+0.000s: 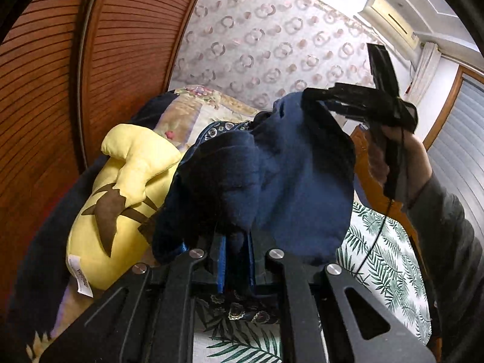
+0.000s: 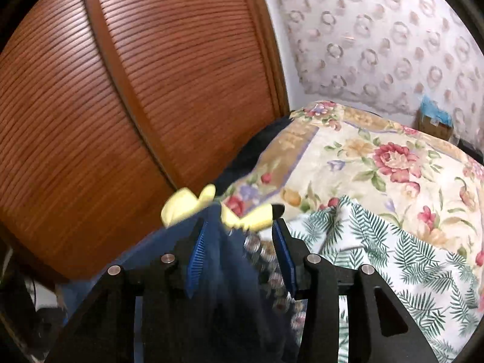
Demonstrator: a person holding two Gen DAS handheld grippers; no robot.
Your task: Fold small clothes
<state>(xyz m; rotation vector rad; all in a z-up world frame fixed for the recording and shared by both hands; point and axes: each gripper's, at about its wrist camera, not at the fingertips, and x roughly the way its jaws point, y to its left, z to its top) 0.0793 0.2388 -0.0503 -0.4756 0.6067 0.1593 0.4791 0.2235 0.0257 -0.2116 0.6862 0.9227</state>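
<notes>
At the far left stood the slatted wooden wardrobe door (image 1: 54, 96), and just in front of it a yellow plush toy (image 1: 121, 187) lay on the bed. Next came your left gripper (image 1: 234, 260), clenched on the navy garment (image 1: 272, 181): a fold of the cloth was pinched between its blue pads (image 1: 222, 260), and the rest ballooned up in front of the lens. The garment's far edge reached up to your right gripper (image 1: 314, 96) (seen from the left wrist camera, held high in your right hand (image 1: 393, 157)).

From its own camera, your right gripper (image 2: 239, 257) had its jaws parted. The navy cloth (image 2: 224, 272) hung between them, lying against the left blue pad (image 2: 196, 260), while the right pad stood clear of it, so that tool was released.

To the right lay the palm-leaf print sheet (image 2: 393, 257), with the floral quilt (image 2: 378, 157) beyond it.
</notes>
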